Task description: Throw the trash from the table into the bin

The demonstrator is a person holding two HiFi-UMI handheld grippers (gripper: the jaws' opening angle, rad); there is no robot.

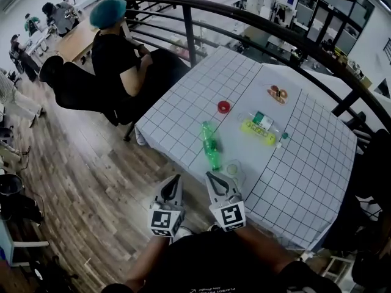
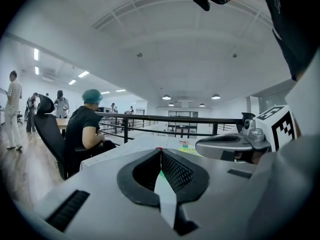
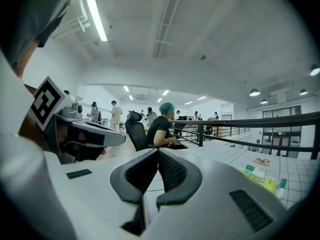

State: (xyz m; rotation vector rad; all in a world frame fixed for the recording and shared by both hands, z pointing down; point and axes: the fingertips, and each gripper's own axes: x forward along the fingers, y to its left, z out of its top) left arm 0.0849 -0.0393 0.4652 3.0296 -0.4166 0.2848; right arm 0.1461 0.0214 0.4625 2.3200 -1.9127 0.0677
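Near the green bottle (image 1: 211,145), the left tool (image 1: 176,179) and the right tool (image 1: 211,176) are pressed together and empty, so one should spread before grasping it.

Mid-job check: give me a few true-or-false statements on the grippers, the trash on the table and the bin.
1. The left gripper and the right gripper are both shut, with nothing between their jaws. True.
2. The green bottle stands upright on the table. False: it lies on its side.
3. The bin shows beside the table. False: no bin is in any view.
4. A small red round object sits on the table beyond the bottle. True.
5. The yellow-green packet is held in the right gripper. False: it lies on the table, well clear of both grippers.
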